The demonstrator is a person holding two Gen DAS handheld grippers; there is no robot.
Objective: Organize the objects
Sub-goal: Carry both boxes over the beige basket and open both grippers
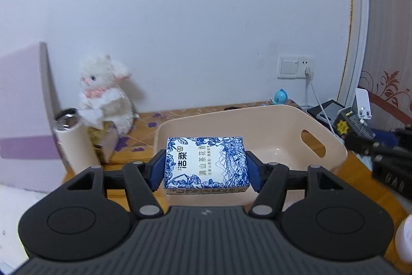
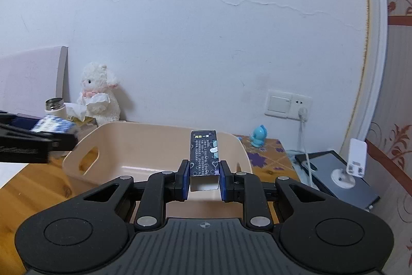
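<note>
Left tool (image 1: 206,166) clamping blue-white tissue pack (image 1: 206,164), right tool (image 2: 203,181) gripping dark carton (image 2: 204,152), basin (image 2: 144,143) floor partly hidden

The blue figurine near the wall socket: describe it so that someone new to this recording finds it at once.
Start at the beige basket in the middle of the wooden table. Look past its right end to the table's back corner, below the wall socket. There stands the small blue figurine, the only bright blue toy; the white plush rabbit sits at the opposite end.
</note>
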